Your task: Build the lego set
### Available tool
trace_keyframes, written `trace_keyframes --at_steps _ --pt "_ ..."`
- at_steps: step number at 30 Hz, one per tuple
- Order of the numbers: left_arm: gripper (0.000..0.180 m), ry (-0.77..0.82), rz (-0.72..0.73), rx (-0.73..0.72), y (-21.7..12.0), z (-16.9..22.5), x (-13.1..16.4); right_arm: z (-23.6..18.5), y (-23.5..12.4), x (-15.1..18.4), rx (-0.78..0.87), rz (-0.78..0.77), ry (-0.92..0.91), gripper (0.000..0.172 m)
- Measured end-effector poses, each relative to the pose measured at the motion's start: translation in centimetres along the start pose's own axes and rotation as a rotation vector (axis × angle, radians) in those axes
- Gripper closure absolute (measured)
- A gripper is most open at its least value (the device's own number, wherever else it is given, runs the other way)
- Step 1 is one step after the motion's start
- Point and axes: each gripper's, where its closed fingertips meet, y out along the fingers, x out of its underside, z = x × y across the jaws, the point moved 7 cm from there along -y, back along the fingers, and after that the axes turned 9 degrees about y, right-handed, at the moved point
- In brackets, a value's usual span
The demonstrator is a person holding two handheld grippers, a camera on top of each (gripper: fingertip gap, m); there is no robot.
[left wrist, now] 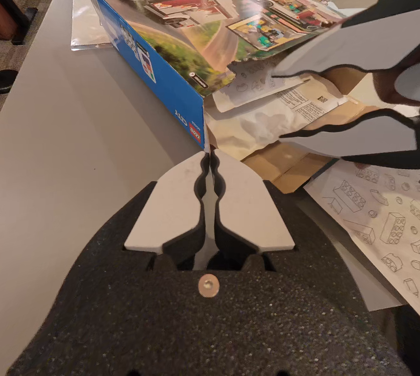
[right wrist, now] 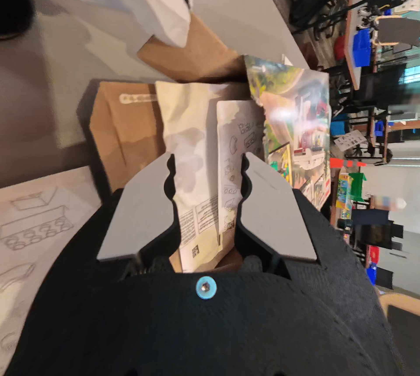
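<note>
Left gripper [left wrist: 210, 153]: jaws pinched together on the thin edge of the toy box [left wrist: 181, 30], at the open end's blue side wall; a sliver of card runs back between the pads. The box sits tilted on the grey table [left wrist: 68, 160], its open mouth just to the right of this claw.

Right gripper [right wrist: 208, 155]: fingers spread wide, nothing gripped, poised over the box mouth. Two paper bags lie directly under and ahead of it: a cream bag [right wrist: 191, 128] and, overlapping it on the right, a white bag with line drawings [right wrist: 236, 137].

Risks, as judged:
- the pinch on the card is narrow; a tug could tear the already ragged opening or let the wall slip out
- closing on overlapped bags could catch both, or crease one

Surroundings: brown inner flap [left wrist: 284, 164] just beside the left claw; another printed bag [left wrist: 375, 217] lying loose on the right; the box lid hangs over the bags, crowding the approach
</note>
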Motion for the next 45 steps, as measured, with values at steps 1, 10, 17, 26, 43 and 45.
trace_keyframes --at_steps 1,10,17,26,43,45 --pt "0.179 -0.008 0.005 0.001 -0.1 -0.1 0.1 -0.1 -0.3 0.2 -0.022 -0.003 0.008 0.115" --pt "0.179 -0.018 0.015 -0.029 -1.2 -0.4 0.8 -0.7 1.1 1.4 0.004 -0.085 -0.023 0.113" --pt "0.179 -0.061 0.010 -0.124 -2.1 -1.6 1.3 -0.5 2.4 0.1 0.098 -0.090 -0.042 0.116" --pt "0.180 -0.070 0.053 -0.253 -1.6 -2.3 0.5 -1.3 -1.9 0.4 0.092 -0.036 -0.055 0.119" --pt "0.180 -0.026 0.297 -0.551 -0.7 -6.3 -5.7 -1.0 -2.9 2.6 0.073 -0.005 0.118 0.121" --pt "0.180 -0.123 0.329 -0.513 -0.5 -7.0 -5.7 -1.1 -3.5 3.3 0.082 -0.002 0.126 0.120"
